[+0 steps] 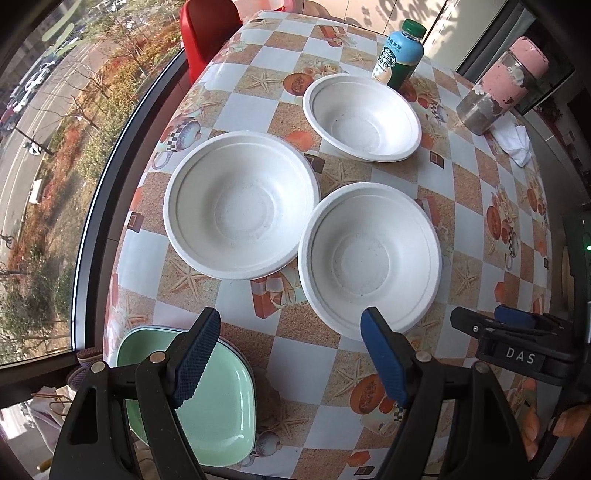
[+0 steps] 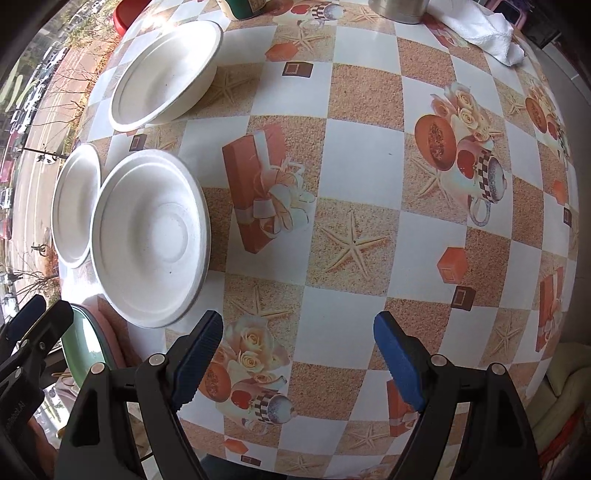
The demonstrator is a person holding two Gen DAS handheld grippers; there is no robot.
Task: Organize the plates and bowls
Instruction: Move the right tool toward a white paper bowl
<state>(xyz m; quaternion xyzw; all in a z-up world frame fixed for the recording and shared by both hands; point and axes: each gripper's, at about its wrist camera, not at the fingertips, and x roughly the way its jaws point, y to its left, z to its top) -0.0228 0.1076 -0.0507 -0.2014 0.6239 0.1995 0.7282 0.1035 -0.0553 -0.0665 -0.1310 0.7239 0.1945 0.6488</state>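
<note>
Three white bowls stand apart on the patterned table: a near bowl (image 1: 369,254) (image 2: 149,236), a left bowl (image 1: 240,205) (image 2: 74,205) and a far bowl (image 1: 364,116) (image 2: 166,74). A stack of green plates (image 1: 218,402) (image 2: 86,347) sits at the table's near left edge. My left gripper (image 1: 291,354) is open and empty, above the table between the plates and the near bowl. My right gripper (image 2: 299,358) is open and empty over bare tablecloth right of the near bowl; it also shows in the left wrist view (image 1: 509,332).
A Starbucks bottle (image 1: 400,55) stands behind the far bowl. A pink-lidded jar (image 1: 498,86) and a crumpled white tissue (image 1: 515,142) (image 2: 484,27) lie at the far right. A window runs along the table's left side. A red chair (image 1: 207,33) stands beyond the table.
</note>
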